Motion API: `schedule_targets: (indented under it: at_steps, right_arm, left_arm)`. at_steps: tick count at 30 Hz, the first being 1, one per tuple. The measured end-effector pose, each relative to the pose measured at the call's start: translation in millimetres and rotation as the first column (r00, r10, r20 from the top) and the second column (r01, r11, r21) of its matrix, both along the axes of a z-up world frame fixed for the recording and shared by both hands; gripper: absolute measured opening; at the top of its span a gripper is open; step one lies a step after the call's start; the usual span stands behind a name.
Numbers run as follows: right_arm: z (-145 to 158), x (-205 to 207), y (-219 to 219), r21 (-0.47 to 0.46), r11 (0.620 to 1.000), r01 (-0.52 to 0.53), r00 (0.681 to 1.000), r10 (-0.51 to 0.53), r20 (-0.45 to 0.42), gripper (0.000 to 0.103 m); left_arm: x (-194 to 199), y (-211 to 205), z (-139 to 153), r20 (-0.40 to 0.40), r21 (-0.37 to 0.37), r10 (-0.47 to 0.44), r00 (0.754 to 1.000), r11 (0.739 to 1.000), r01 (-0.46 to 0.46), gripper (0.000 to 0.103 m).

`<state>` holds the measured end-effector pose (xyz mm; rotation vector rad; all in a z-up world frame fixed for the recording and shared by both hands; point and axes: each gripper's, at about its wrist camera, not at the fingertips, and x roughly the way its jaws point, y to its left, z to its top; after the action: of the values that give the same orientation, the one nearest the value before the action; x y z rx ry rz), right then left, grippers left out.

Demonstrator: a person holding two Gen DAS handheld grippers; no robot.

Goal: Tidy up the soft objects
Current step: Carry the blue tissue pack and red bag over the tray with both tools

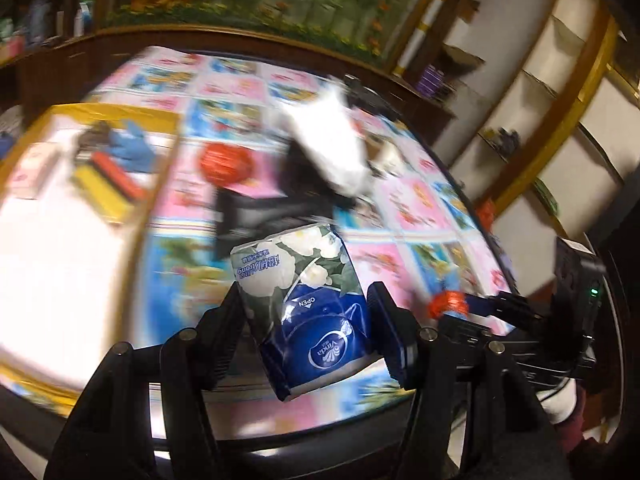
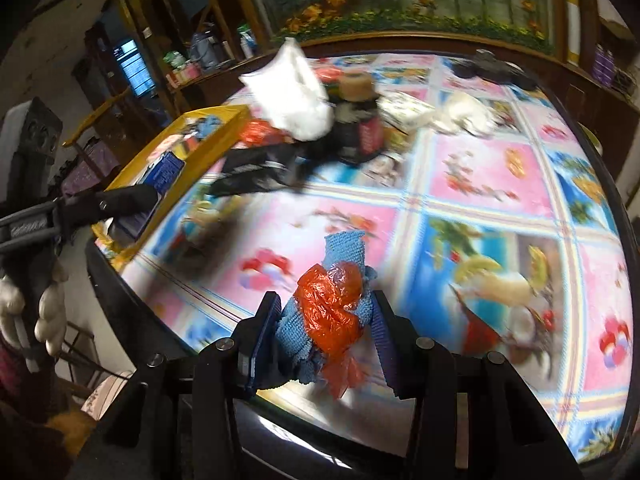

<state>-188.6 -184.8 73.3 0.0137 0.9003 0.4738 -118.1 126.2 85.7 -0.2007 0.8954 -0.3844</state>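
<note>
The tissue pack [image 1: 308, 300] is a soft plastic-wrapped packet, dark blue with a white round logo at its near end and white flowers on green at its far end. Its long axis runs away from the camera, leaning slightly left, the blue end nearest. It hangs above the surface [image 1: 420, 220], pinched at both sides by the left claw [image 1: 308, 320].

The right claw [image 2: 326, 320] is closed on a light blue ribbed cloth [image 2: 344, 246] bundled with a crumpled orange plastic bag [image 2: 332, 304]; the cloth's strip points away and slightly up from the claw.

Farther out, on the patterned surface, lie a white plastic bag [image 2: 292, 92] and dark items beside it. A yellow-rimmed tray [image 2: 216, 114] at the left edge holds a blue glove [image 1: 132, 148].
</note>
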Motion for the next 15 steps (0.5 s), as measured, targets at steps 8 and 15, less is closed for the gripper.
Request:
schedule_targets:
  at_steps: [8,15]
  right_arm:
    - [37.2,33.1,101.7,0.013,0.981,-0.195,0.98,0.194,0.035,0.045]
    - [44.4,82.4,207.6,0.003,0.942,-0.336,0.942,0.336,0.018,0.045]
  left_arm:
    - [41.8,114.9,-9.0,-0.016,0.105,0.216,0.976,0.971,-0.213,0.06]
    - [104.2,168.4,-37.6,-0.125,0.06,0.283,0.951,0.959,-0.278,0.06]
